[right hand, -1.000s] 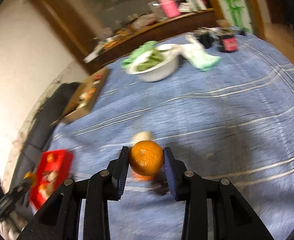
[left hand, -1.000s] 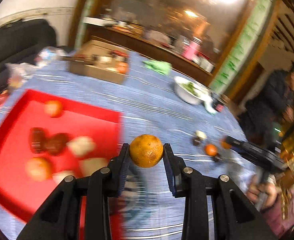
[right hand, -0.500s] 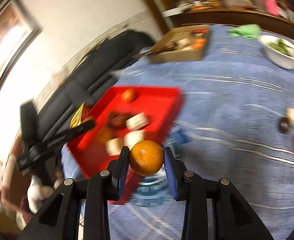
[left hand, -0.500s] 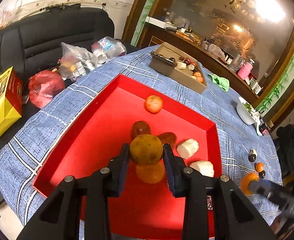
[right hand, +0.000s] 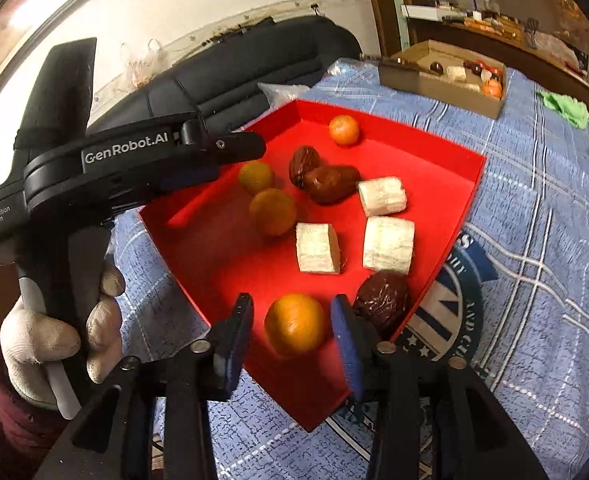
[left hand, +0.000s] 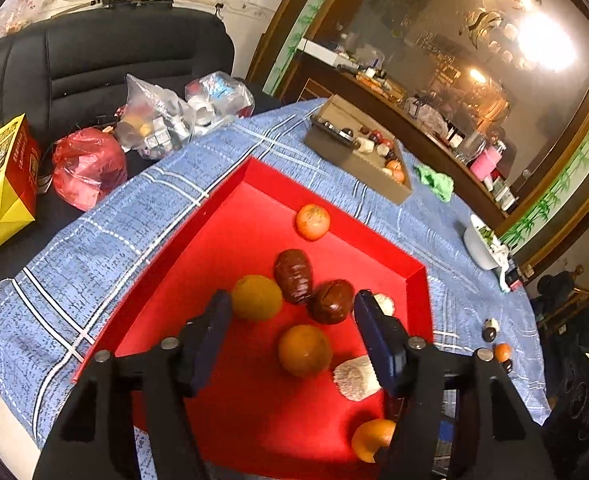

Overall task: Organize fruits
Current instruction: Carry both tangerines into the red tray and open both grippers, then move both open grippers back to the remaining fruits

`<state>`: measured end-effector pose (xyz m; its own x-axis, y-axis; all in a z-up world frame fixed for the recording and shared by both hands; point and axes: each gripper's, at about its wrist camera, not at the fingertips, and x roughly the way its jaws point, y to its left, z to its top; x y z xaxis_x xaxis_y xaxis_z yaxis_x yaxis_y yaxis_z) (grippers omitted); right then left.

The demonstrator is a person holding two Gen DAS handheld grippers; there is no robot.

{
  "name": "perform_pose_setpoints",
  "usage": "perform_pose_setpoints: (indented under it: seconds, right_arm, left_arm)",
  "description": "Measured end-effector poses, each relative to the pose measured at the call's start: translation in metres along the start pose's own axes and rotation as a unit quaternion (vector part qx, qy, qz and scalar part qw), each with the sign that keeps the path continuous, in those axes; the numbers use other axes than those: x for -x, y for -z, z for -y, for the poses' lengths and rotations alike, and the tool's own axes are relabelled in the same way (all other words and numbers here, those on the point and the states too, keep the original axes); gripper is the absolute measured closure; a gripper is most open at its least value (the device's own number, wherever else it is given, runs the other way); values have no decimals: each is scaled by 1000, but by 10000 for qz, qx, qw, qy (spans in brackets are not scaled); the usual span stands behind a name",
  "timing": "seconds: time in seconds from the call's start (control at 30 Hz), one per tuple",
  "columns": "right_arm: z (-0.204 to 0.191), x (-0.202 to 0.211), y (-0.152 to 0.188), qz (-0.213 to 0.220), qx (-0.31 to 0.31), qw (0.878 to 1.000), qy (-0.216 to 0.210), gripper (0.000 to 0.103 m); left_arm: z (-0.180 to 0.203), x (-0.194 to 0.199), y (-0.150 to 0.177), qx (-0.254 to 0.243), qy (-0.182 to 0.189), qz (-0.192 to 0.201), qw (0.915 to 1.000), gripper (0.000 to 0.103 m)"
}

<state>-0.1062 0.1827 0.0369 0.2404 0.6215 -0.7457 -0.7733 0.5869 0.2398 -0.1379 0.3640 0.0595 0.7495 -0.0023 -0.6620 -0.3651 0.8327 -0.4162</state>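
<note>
A red tray (left hand: 230,240) lies on the blue checked tablecloth and holds several oranges, dark dates and white banana pieces. My left gripper (left hand: 290,336) is open above it; a dull orange (left hand: 256,297) lies in the tray by its left finger. My right gripper (right hand: 292,334) is open at the tray's (right hand: 446,184) near corner, with a bright orange (right hand: 294,324) between its fingers, free of both pads. The left gripper's body (right hand: 134,156) shows in the right wrist view over the tray's left side.
A brown cardboard box (left hand: 358,156) with fruit stands beyond the tray. A white bowl (left hand: 480,246), a green cloth (left hand: 434,182) and small loose fruits (left hand: 494,340) lie to the right. Plastic bags (left hand: 154,120) and a black sofa (left hand: 94,60) are past the table's left edge.
Both grippers have opened and let go of their oranges, which now lie in the red tray. The right gripper has moved in over the tray's near corner.
</note>
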Motion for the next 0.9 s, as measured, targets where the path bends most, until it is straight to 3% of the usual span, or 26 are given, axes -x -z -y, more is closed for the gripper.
perform_pose_setpoints:
  seconds: [0.17, 0.33, 0.63, 0.8, 0.9]
  right_arm:
    - [11, 25, -3, 338, -170, 9993, 63, 45]
    - [39, 52, 5, 615, -652, 9958, 187, 42]
    - [104, 106, 50, 948, -1532, 9815, 649, 43]
    - [163, 159, 91, 1176, -2057, 9624, 1331, 43]
    - [212, 199, 122, 1262, -2568, 9381, 1952, 43]
  left_arm:
    - [13, 14, -4, 26, 159, 118, 9998, 37]
    - [43, 24, -2, -263, 340, 177, 9989, 33]
    - [106, 23, 13, -868, 840, -58, 9927, 28]
    - [132, 23, 24, -1110, 973, -155, 9889, 27]
    - [143, 22, 31, -1248, 1020, -218, 9867, 27]
